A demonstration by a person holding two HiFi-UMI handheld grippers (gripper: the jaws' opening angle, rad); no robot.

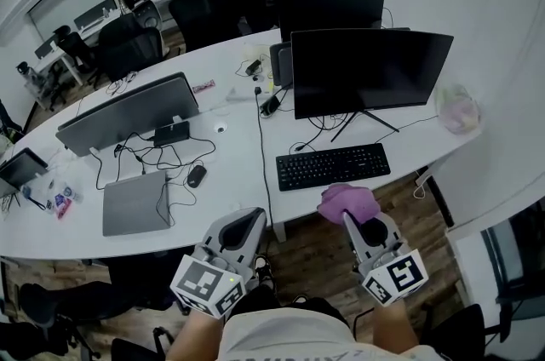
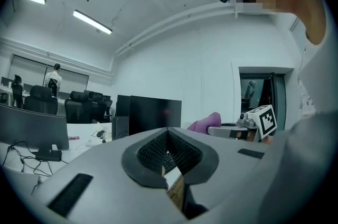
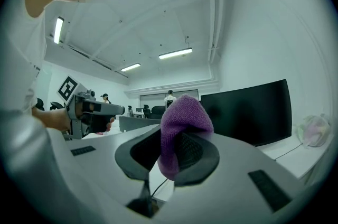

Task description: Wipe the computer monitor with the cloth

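Now | right hand-held gripper [image 3: 177, 153] clamps cloth [image 3: 185, 117] | left hand-held gripper [image 2: 168, 150] seemingly closed | keyboard [image 1: 332, 166] head-view only

Purple cloth [image 1: 347, 199] riding in right gripper [image 1: 345, 216].
Gripper is hovering at the desk [image 1: 243, 108] edge, just beside the keyboard [image 1: 333, 166]; monitor [image 1: 368, 71] is standing behind that.
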